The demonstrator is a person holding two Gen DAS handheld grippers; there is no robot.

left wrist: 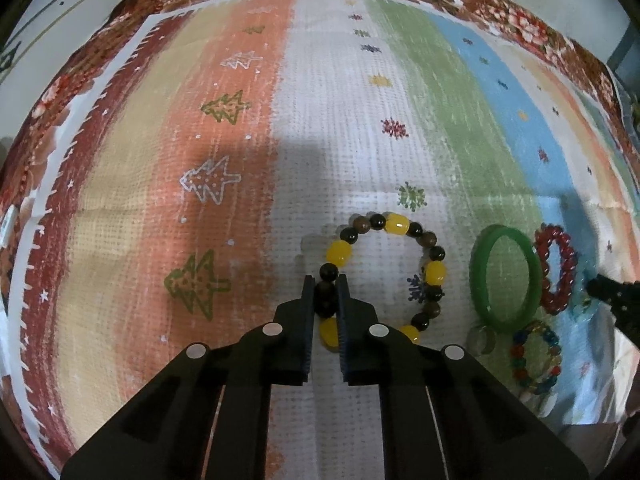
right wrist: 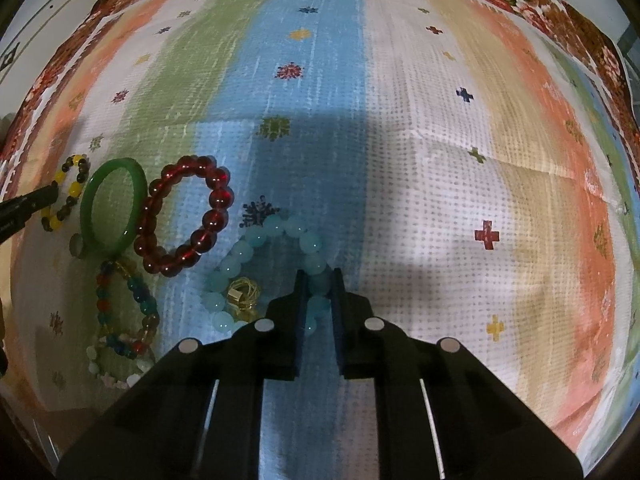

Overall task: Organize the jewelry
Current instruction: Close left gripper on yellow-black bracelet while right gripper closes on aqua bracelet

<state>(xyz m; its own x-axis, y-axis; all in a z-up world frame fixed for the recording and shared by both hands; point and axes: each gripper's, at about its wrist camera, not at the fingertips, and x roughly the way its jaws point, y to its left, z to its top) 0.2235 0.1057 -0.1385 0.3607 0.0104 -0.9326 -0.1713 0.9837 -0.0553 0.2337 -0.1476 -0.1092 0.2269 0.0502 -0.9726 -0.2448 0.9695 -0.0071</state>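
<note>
My left gripper (left wrist: 325,280) is shut on the left side of a yellow and dark brown bead bracelet (left wrist: 434,272) that lies on the striped cloth. My right gripper (right wrist: 318,274) is shut on a pale blue bead bracelet (right wrist: 256,240) on the blue stripe. A gold ring or charm (right wrist: 242,294) lies inside the blue bracelet. A green bangle (right wrist: 88,208), a dark red bead bracelet (right wrist: 218,200) and a multicolour bead bracelet (right wrist: 140,292) lie to the left of the right gripper. The green bangle (left wrist: 480,280) also shows in the left wrist view.
A striped cloth (right wrist: 440,160) with small patterns covers the table, over a floral brown cloth (left wrist: 500,4) at the far edge. A pale stone bracelet (right wrist: 116,376) lies near the front left. The left gripper's tip (right wrist: 36,200) shows at the right wrist view's left edge.
</note>
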